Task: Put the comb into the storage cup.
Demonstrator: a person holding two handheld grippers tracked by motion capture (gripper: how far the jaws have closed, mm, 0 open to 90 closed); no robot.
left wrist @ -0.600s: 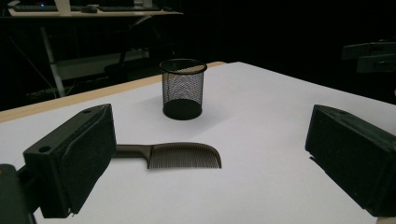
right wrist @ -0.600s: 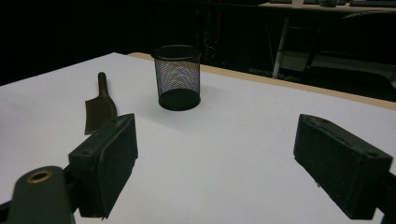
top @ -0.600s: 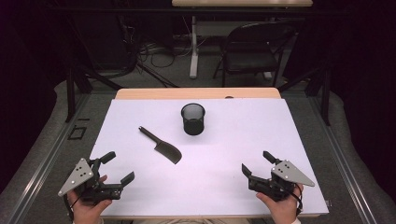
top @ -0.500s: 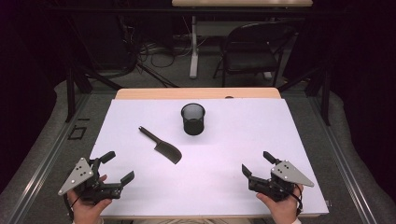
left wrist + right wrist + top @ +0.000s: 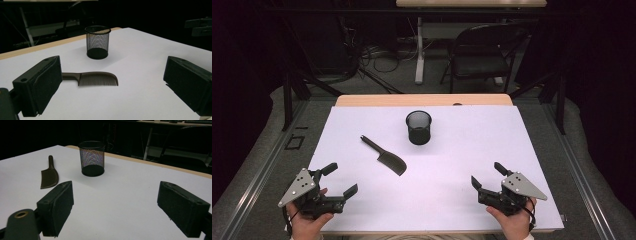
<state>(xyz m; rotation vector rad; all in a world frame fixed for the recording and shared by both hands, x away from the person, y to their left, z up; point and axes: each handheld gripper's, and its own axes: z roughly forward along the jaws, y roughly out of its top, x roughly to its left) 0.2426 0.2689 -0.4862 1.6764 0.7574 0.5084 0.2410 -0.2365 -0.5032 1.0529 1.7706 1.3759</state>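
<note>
Step in hand: both hands are waiting at the near edge of the white table [image 5: 522, 150], nothing picked up yet; by my read this is the start, ahead of a reach for the comb.
Left gripper [image 5: 337, 178]: sitting at the near left corner, jaws spread wide, nothing between them.
Right gripper [image 5: 488, 175]: sitting at the near right corner, jaws likewise spread and empty.
Comb [image 5: 384, 156]: lying flat on the table left of centre, handle pointing away and to the left, well apart from both grippers.
Mesh cup [image 5: 418, 127]: standing upright just beyond the comb, near but not touching it.
Next move: probably the left gripper is going forward to pinch the comb's thin handle, low against the table, then lifting and tipping it upright over the cup.
</note>
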